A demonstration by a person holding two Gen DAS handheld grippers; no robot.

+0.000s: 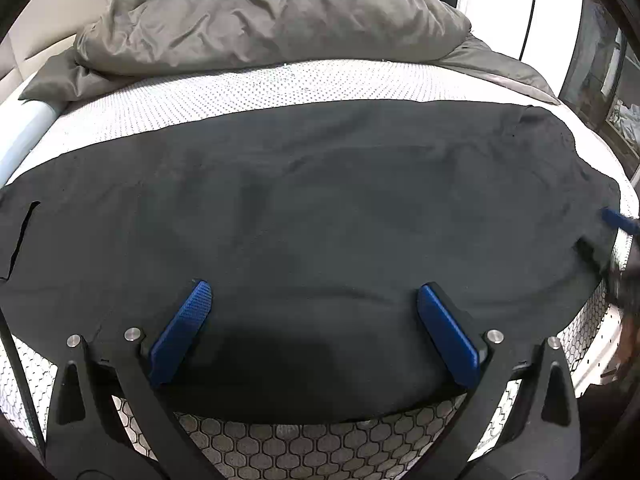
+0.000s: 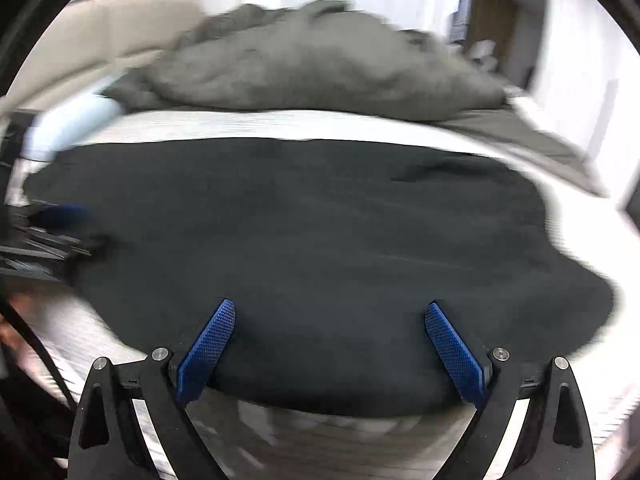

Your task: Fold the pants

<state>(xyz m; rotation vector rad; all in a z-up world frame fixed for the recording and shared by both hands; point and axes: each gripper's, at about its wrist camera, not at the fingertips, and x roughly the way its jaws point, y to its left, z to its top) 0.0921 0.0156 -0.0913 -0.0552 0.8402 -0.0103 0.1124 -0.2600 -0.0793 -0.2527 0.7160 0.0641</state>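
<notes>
Pants (image 1: 320, 208) lie flat under both spread, empty tools, left (image 1: 314, 300) and right (image 2: 330, 316), seemingly untouched.

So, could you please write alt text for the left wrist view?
Dark flat-spread pants cover a white dotted mattress, with the open blue-padded left gripper hovering over their near edge. A crumpled grey duvet lies behind.

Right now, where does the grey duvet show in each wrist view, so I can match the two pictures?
Left wrist view: the grey duvet is heaped across the top centre, sharp, behind the black pants.
Right wrist view: the duvet sits at upper centre, blurred, again beyond the pants.
Shared landmark: the white mattress strip between duvet and pants.
</notes>
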